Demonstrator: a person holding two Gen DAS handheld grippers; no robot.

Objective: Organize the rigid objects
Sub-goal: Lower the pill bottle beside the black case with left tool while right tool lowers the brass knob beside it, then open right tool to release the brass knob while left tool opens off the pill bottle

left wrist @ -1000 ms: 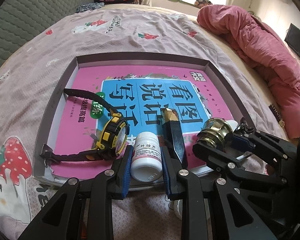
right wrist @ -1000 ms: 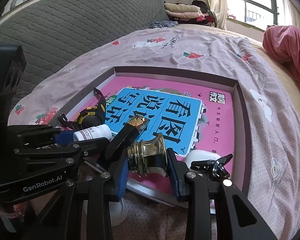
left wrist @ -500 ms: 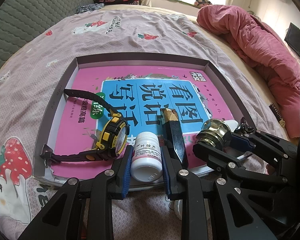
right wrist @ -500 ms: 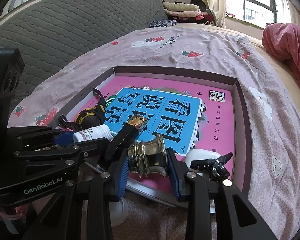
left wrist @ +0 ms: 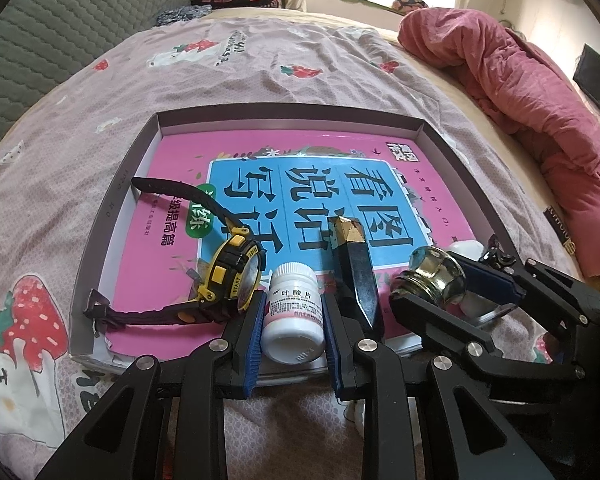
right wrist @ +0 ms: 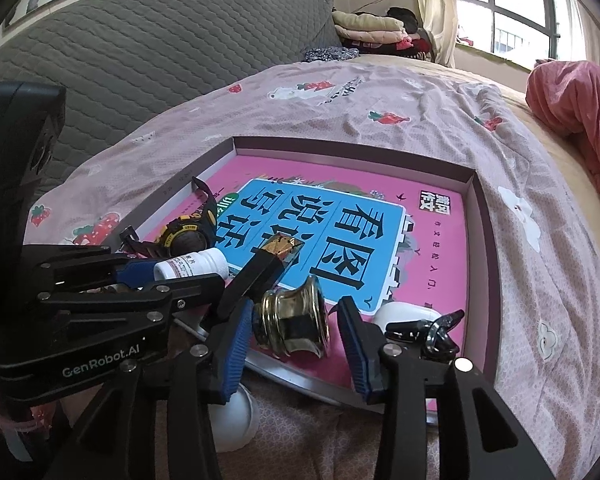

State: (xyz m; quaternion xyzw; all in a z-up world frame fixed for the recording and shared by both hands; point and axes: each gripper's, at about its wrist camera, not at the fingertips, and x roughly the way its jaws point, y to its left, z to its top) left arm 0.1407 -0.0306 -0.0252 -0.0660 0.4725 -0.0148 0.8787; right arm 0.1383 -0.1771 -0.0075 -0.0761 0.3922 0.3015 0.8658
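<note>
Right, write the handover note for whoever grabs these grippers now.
Left gripper: shut on the pill bottle, lying at the tray's near edge.
Right gripper: open around the brass knob, with a gap on one side; the knob rests in the tray.
Done: watch, black bar and clip are in the tray.
Left: release the bottle; white object sits outside the tray.

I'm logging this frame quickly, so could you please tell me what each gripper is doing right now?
Left gripper: shut on the white pill bottle.
Right gripper: open around the brass knob, right pad clear of it.
</note>
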